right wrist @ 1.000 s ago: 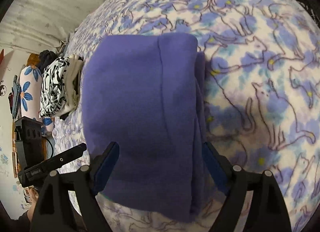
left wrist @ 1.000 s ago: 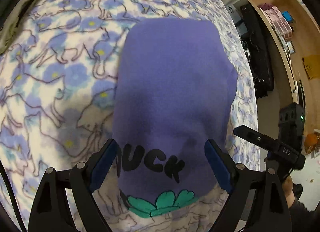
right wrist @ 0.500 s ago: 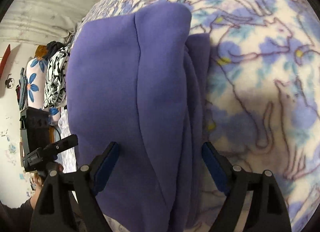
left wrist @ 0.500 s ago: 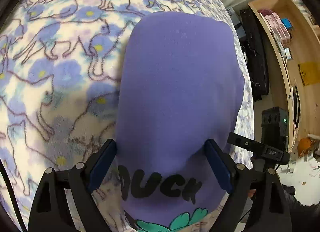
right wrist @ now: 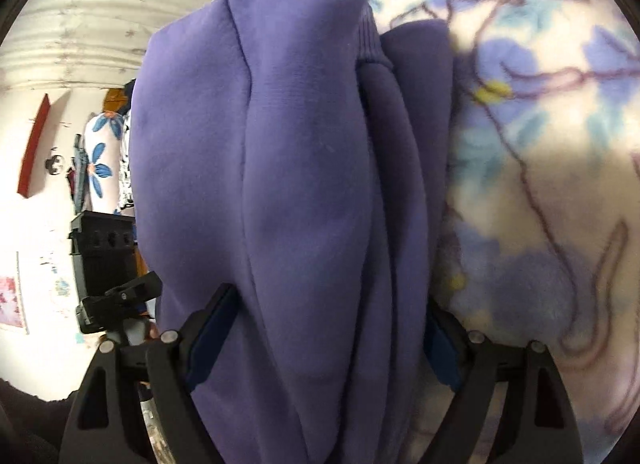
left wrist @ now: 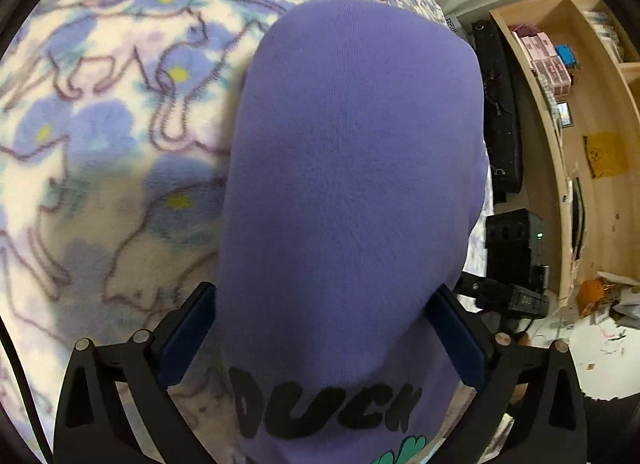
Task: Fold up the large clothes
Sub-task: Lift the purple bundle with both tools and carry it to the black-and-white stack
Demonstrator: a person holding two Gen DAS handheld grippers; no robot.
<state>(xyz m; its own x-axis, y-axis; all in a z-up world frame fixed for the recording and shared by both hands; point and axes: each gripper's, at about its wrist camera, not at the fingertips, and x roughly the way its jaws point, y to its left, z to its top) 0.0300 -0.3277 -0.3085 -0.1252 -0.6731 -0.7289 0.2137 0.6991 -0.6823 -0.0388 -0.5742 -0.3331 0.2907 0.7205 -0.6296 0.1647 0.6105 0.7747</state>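
Note:
A folded purple sweatshirt (left wrist: 352, 152) with black "DUCK" lettering (left wrist: 324, 408) lies on a blanket printed with cats and flowers (left wrist: 100, 144). My left gripper (left wrist: 324, 336) straddles the printed end, low over the fabric. Its jaws are opening, and the cloth fills the gap between the blue pads (left wrist: 188, 336). In the right wrist view the sweatshirt (right wrist: 304, 144) shows as stacked folds with a ribbed cuff edge. My right gripper (right wrist: 326, 340) is open and straddles that bundle, one pad on each side. I cannot see a pinch on the cloth.
The blanket (right wrist: 540, 184) spreads to the right of the bundle. A wooden shelf unit (left wrist: 560, 104) and a long black case (left wrist: 500, 112) stand beyond the bed edge, with litter on the floor (left wrist: 600, 296). A black-and-white folded pile (right wrist: 126, 168) and a flowered pillow (right wrist: 100, 160) lie behind.
Both grippers have come down and closer to the sweatshirt, which now fills the space between each pair of jaws. The left jaws stand a little wider.

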